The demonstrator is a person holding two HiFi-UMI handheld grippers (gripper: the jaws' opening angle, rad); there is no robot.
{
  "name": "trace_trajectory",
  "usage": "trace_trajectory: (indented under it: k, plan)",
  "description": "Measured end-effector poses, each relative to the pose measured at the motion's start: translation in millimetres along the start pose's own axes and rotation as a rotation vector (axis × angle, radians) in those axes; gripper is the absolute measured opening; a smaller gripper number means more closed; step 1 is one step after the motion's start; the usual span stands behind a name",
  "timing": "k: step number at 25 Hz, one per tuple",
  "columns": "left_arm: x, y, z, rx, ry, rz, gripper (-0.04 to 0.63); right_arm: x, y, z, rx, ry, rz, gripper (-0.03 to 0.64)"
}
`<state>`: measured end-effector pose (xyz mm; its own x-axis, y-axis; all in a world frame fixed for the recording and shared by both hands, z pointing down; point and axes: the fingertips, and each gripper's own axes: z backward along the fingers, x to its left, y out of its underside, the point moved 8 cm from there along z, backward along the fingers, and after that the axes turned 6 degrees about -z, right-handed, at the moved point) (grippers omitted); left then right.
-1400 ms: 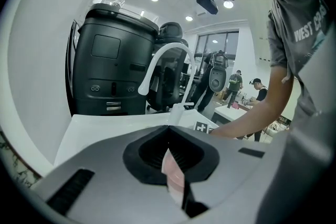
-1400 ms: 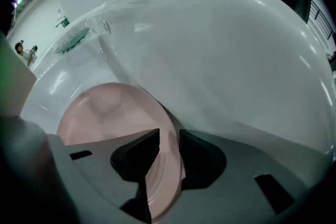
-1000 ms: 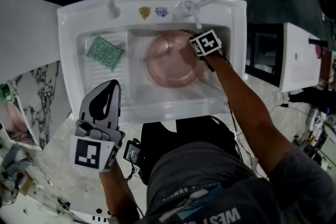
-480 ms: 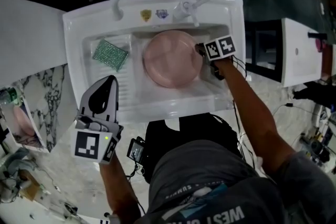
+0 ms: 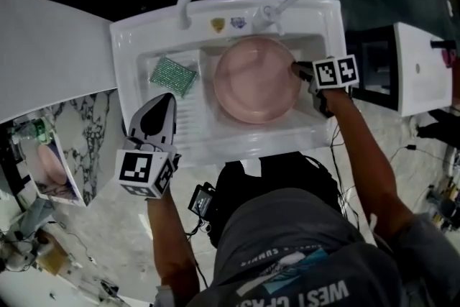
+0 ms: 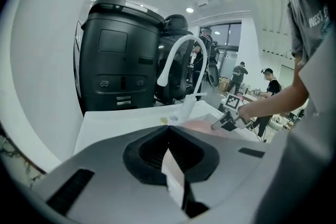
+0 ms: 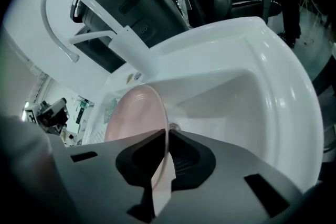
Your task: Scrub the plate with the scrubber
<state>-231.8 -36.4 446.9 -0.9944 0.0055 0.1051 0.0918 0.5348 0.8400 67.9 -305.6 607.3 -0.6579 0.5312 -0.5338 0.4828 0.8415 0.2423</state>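
Pink plate is clamped by its rim in the right gripper & held tilted over the sink basin, prob. to expose its face. Green scrubber is left on the ribbed ledge. The left gripper, shut & empty, is held nearby.

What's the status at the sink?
Right gripper shut on rim of pink plate, tilted up in sink. Left gripper shut, empty, short of scrubber on drainboard. Nothing in the way.
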Motion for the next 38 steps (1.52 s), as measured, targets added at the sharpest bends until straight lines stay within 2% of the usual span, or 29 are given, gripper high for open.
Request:
trace_trajectory:
  k: [5,8,11,13,14,19,21,23,28,32,38]
  plan:
    - [20,31,-20,0.085,-0.028,0.030,0.003,15,6,24,-0.035,-0.033,-0.028,0.040]
    - [31,51,-35,0.167,-0.046,0.002,0.005,26,9,34,-0.049,-0.045,-0.014,0.040]
    - [38,72,-53,0.286,-0.047,-0.087,0.013,34,10,42,-0.061,-0.049,-0.002,0.040]
    - [38,85,-66,0.364,-0.035,-0.166,0.110,37,11,46,-0.071,-0.051,0.000,0.041]
    - [35,90,-71,0.394,-0.025,-0.209,0.129,38,11,47,-0.075,-0.051,0.000,0.041]
    - [14,110,-101,0.508,-0.008,-0.459,0.145,37,11,50,-0.088,-0.052,-0.007,0.041]
    - [10,118,-112,0.559,-0.012,-0.511,0.207,36,12,51,-0.089,-0.052,-0.006,0.043]
    - [10,124,-119,0.595,-0.013,-0.521,0.216,35,12,52,-0.089,-0.052,-0.003,0.044]
    - [16,126,-126,0.605,-0.038,-0.543,0.201,35,10,53,-0.098,-0.060,-0.002,0.046]
    - [19,125,-124,0.595,-0.052,-0.537,0.147,39,9,54,-0.105,-0.069,0.003,0.048]
    - [19,118,-109,0.528,-0.080,-0.506,0.082,45,8,55,-0.110,-0.067,0.012,0.049]
